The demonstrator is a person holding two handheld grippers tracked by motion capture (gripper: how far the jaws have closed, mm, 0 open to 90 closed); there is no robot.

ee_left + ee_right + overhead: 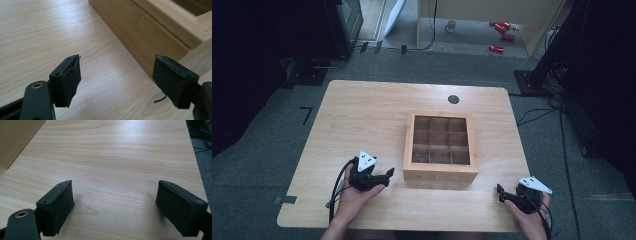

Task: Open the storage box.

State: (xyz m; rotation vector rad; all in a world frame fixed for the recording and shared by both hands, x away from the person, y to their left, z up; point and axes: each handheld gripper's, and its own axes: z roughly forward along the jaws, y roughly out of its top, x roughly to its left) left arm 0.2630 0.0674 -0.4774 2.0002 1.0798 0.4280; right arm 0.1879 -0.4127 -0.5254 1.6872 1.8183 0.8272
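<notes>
- Surface (pixel 362 115): light wood, carrying one wooden box (pixel 440 174) right of centre, nearer the person's edge
- Wooden box: lid shut, glazed top over nine compartments that appear empty; judged untouched, so all handling is still to do
- Left tool (pixel 388 176): just beside the box's near-left corner, jaws wide apart, nothing between them
- Right tool (pixel 500 194): near the box's right side, apart from it, jaws spread, holding nothing
</notes>
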